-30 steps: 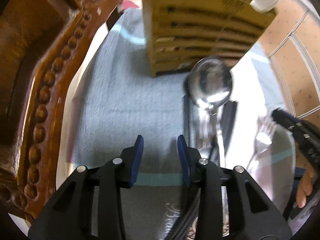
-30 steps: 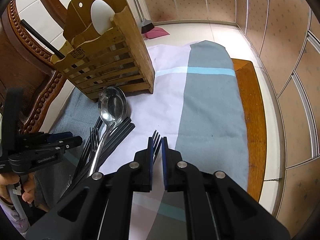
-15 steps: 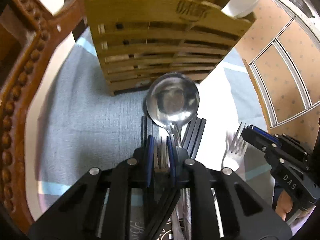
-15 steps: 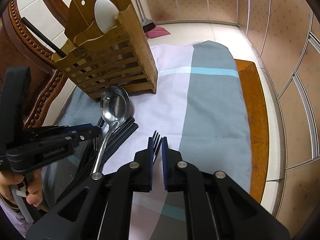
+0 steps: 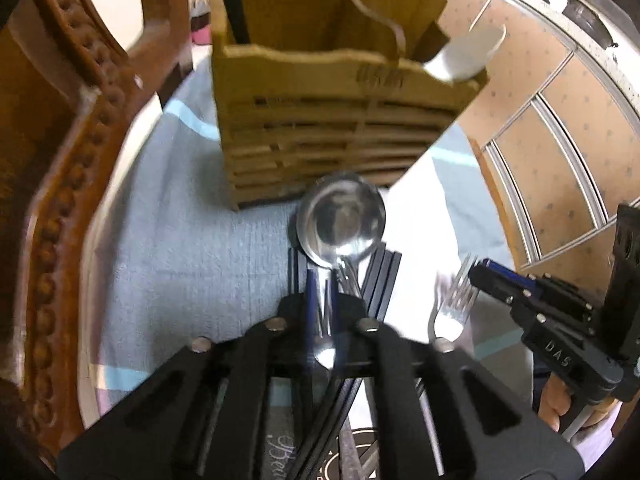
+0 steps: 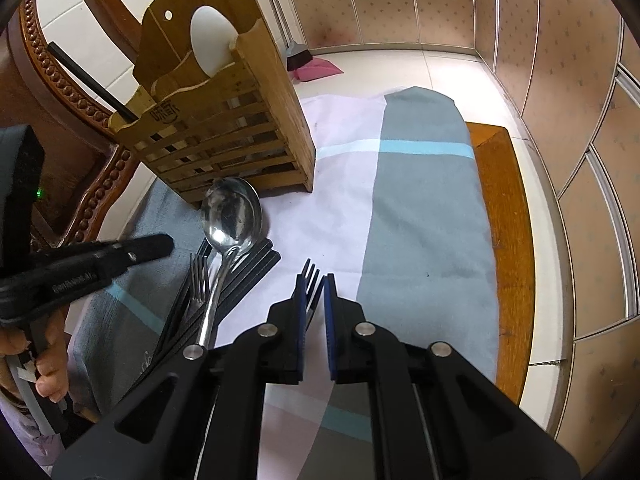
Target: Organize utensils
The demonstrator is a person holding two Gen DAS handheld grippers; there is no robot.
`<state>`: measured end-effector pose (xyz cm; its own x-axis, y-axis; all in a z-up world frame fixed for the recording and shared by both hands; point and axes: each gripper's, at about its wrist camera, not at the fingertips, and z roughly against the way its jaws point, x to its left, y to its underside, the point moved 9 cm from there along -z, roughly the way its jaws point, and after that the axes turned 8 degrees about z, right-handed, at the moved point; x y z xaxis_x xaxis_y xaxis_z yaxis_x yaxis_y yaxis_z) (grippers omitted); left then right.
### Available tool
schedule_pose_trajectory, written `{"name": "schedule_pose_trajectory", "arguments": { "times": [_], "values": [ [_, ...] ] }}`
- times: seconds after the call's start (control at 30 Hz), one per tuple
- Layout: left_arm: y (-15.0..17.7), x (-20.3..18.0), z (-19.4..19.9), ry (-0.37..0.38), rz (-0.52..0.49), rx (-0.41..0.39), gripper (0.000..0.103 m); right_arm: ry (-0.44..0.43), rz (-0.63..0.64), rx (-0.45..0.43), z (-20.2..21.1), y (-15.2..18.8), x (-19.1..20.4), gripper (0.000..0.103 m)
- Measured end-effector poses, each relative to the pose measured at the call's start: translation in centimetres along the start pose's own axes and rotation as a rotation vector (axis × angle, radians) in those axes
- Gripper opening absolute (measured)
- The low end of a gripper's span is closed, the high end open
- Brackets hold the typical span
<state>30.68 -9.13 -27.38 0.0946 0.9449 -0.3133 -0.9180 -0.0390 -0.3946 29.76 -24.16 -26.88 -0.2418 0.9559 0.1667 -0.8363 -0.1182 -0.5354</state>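
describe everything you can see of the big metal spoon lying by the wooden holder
The big metal spoon is shiny steel with a broad round bowl facing up, mirroring the room. It lies flat on the cloth, bowl almost at the wooden holder base. Its slim handle runs back over a bundle of black chopsticks, beside a fork. Whether the left gripper grips its handle is unclear.

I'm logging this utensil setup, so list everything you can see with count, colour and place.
rack: 1, tan wood, on cloth
spoon: 1, white, in rack
stick: 1, black, in rack
ladle: 1, steel, atop chopsticks
chopsticks: several, black, on cloth
loose fork: 1, steel, on chopsticks
held fork: 1, steel, in right gripper
cloth: 1, grey-white, over table
chair: 1, brown, beside rack
left gripper: 1, black, over chopsticks
right gripper: 1, black, jaws on held fork
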Motion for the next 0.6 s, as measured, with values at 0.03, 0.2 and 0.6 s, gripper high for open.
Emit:
{"name": "schedule_pose_trajectory", "arguments": {
  "times": [0.03,0.2,0.6],
  "values": [
    [0.2,-0.3,-0.2,-0.003,-0.018,0.006,0.028,-0.001,-0.003,0.003,-0.1,0.0,-0.1,0.009],
    [0.6,-0.6,-2.4,-0.015,-0.052,0.028,0.027,-0.003,-0.002,0.011,-0.1,0.2,-0.2,0.009],
    [0.5,0.3,-2.0,-0.004,0.001,0.018,0.000,-0.014,-0.011,0.013,-0.2,0.2,-0.4,0.009]
  ]
}}
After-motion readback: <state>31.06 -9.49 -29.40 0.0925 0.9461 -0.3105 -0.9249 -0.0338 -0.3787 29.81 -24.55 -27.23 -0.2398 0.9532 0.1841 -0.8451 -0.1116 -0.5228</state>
